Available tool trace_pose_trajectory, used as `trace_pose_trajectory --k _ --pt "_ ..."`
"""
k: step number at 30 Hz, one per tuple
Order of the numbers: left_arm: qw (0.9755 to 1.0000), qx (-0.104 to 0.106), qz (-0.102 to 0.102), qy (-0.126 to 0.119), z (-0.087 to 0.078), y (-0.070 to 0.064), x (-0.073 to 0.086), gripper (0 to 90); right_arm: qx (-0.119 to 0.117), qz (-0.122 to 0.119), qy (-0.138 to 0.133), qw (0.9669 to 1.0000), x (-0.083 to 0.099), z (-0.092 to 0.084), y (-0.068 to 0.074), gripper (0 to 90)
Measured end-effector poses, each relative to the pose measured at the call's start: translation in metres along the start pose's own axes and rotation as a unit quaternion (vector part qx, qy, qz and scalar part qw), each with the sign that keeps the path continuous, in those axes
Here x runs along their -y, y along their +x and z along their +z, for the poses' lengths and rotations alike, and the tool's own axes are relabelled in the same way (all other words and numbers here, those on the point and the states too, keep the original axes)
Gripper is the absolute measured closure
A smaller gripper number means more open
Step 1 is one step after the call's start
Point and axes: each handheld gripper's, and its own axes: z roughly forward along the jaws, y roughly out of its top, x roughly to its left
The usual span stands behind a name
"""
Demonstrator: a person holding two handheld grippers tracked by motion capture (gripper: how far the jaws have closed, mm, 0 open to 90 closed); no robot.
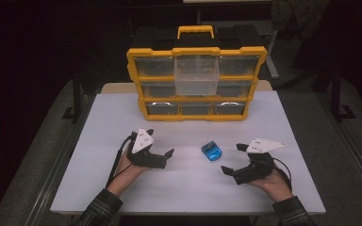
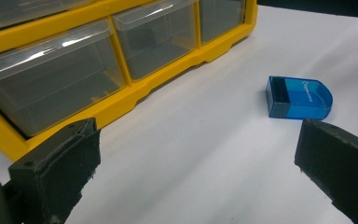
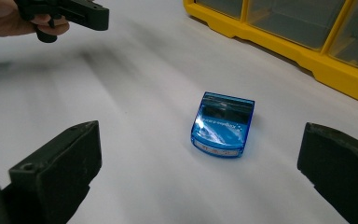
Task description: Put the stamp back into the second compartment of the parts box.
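A small blue translucent box lies flat on the white table, between my two grippers. My left gripper is open to its left, jaws wide apart; in the left gripper view the blue box lies ahead and to the right of the jaws. To the box's right my right gripper is open too. The blue box sits ahead between the jaws in the right gripper view. A yellow organiser with clear drawers stands at the back; its top middle drawer is pulled out.
The organiser's lower drawers are shut and look empty. Its yellow base runs along the far right of the right gripper view, where the left gripper shows at top left. Dark floor surrounds the table.
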Motion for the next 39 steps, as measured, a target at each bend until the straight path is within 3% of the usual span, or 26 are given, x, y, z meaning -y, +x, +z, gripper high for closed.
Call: trace_pose_trajectory --k 3,13,21,23,36,39 --pt "0.9998 0.007 -0.018 -0.001 -0.007 0.004 0.004 0.0 0.001 0.0 0.001 1.0 0.0 0.001 -0.001 0.0" --pt "0.9995 0.015 -0.027 -0.009 -0.032 0.017 0.018 0.0 0.005 0.005 0.008 0.9999 0.001 0.001 -0.001 0.0" --pt "0.9984 0.022 -0.048 -0.019 -0.052 0.023 0.032 0.0 0.018 0.018 0.025 0.9994 0.0 0.003 -0.003 0.0" --pt "0.999 0.022 -0.037 -0.015 -0.055 0.025 0.035 0.0 0.021 0.02 0.03 0.9991 -0.001 0.003 -0.004 0.0" --pt "0.9975 0.025 -0.059 -0.032 -0.071 0.029 0.049 0.0 0.026 0.039 0.048 0.9978 -0.021 0.011 -0.011 0.0" --pt "0.9977 0.025 -0.057 -0.026 -0.075 0.03 0.051 0.0 0.027 0.035 0.055 0.9975 -0.028 0.014 -0.013 0.0"
